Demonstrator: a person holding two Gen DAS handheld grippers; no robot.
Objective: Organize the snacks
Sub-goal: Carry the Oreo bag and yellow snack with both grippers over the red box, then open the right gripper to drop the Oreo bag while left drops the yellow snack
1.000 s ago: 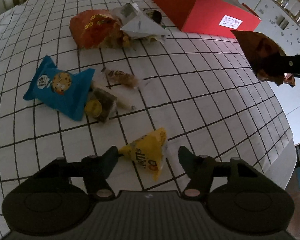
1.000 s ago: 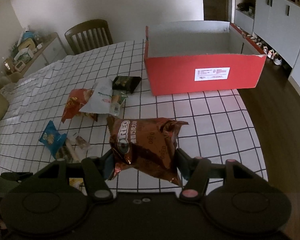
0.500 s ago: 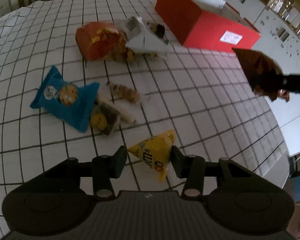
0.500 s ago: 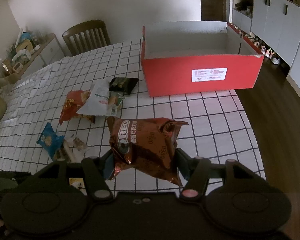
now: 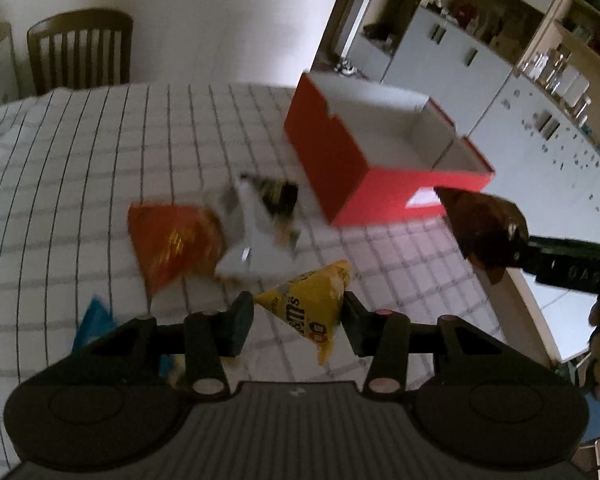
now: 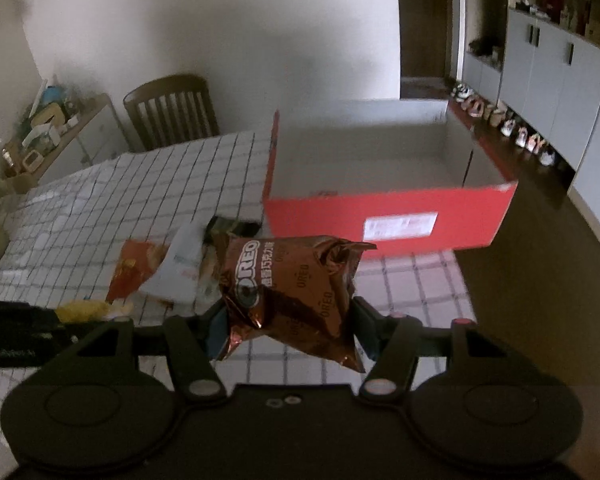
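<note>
The table (image 5: pixel 80 168), draped in a soft white cloth with a black grid, bore a large red cardboard box (image 6: pixel 388 220) whose white interior looked empty, so the sorting had barely begun. Beside it lay a crinkled orange foil bag (image 5: pixel 172 244) and a white wrapper (image 5: pixel 256 248), unsorted. The right gripper (image 6: pixel 288 320) had its jaws clenched on a glossy brown Oreo pouch (image 6: pixel 288 292), held near the box; the left gripper (image 5: pixel 298 314) pinched a small yellow pyramid-shaped candy packet (image 5: pixel 308 304), lifted off the table.
</note>
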